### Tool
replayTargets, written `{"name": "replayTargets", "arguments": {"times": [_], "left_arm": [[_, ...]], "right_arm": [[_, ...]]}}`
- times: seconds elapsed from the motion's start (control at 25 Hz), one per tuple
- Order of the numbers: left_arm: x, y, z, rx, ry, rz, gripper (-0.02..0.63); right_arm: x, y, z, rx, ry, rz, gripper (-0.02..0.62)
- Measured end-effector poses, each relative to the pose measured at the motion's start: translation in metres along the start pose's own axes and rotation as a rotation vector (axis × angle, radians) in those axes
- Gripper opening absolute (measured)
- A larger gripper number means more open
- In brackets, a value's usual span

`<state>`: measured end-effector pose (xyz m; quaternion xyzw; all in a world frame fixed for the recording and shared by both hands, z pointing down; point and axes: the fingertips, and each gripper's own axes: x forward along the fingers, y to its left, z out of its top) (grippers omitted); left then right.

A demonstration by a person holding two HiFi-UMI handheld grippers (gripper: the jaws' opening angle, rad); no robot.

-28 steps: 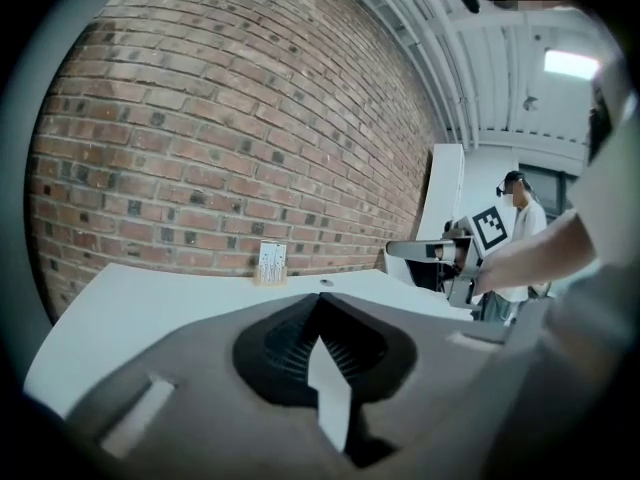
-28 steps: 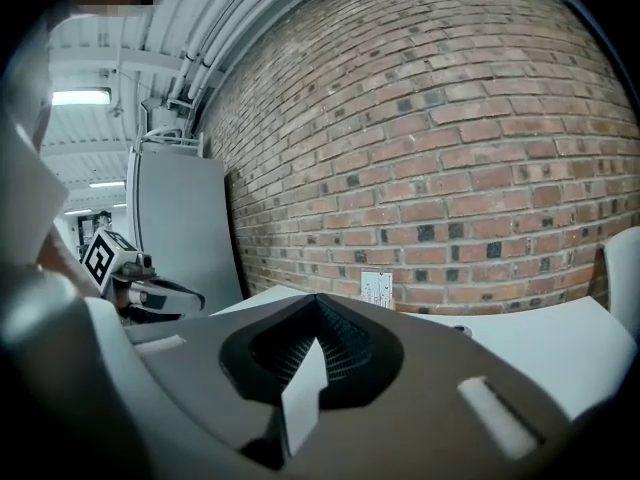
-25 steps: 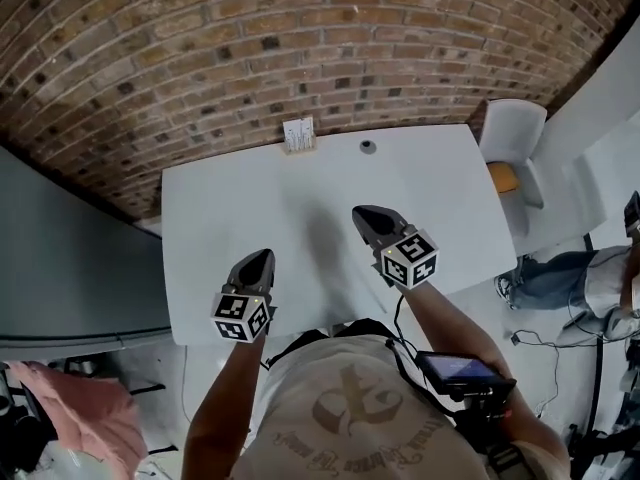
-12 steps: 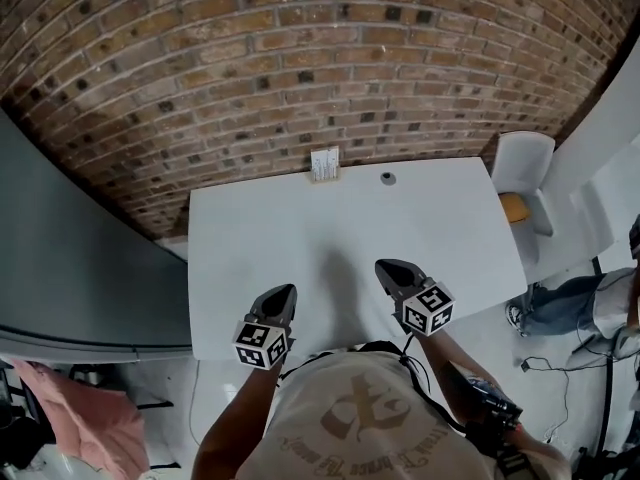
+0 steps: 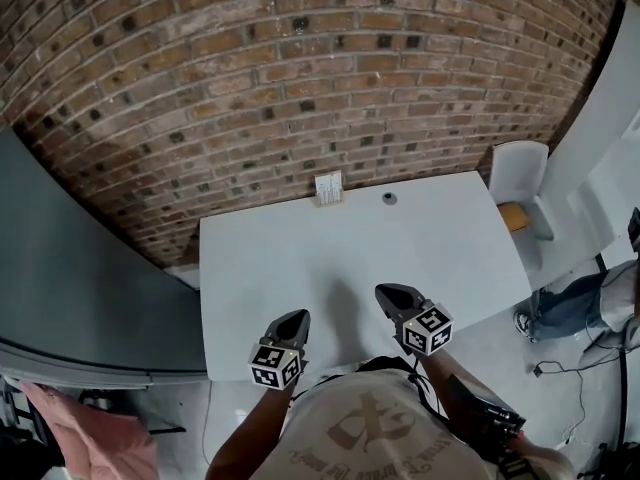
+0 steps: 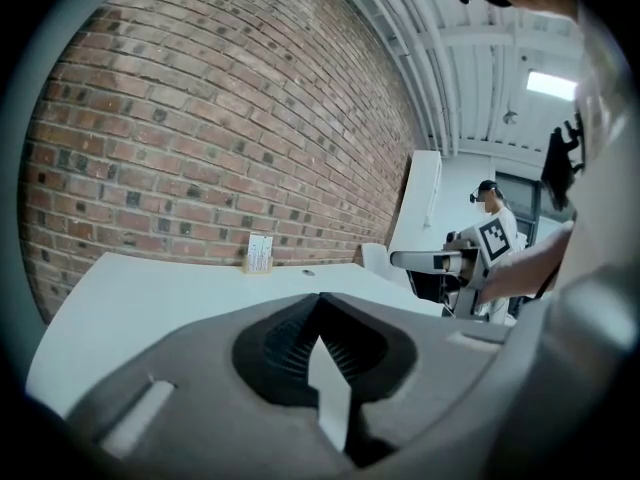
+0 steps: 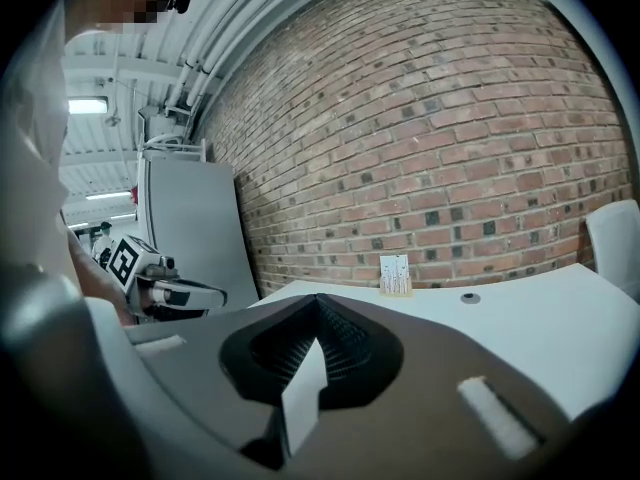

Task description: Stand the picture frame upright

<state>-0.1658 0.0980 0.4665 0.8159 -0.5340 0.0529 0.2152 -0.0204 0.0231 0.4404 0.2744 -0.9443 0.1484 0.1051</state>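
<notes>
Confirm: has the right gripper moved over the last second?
Yes. The right gripper has drawn back toward the table's near edge, away from the picture frame.

The flat white bench [image 5: 300,258] is seen to be smooth and matt. The red-brown brick wall [image 5: 300,88] is rough and bumpy. The small white picture frame [image 5: 328,188] looks like paper, with a pale wooden foot. The grey left tool [image 5: 299,315] and the grey right tool [image 5: 383,291] are made of matt plastic, and ribbed black pads [image 6: 285,343] are set inside.
</notes>
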Motion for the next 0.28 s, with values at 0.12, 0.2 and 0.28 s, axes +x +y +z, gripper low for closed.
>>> {"name": "replayTargets", "arguments": {"times": [0.12,0.2,0.28], "left_arm": [[-0.006,-0.006,-0.001,-0.006,0.002,-0.007,0.003],[-0.008,-0.010,-0.005,-0.013,0.004,-0.011,0.003],[-0.011,-0.015,-0.010,-0.022,0.008,-0.015,0.003]], "right_arm": [[-0.008,0.004,-0.002,0.011,0.003,-0.009,0.008],[-0.014,0.005,-0.005,0.021,0.008,-0.017,0.008],[-0.020,0.006,-0.009,0.028,0.016,-0.023,0.008]]}}
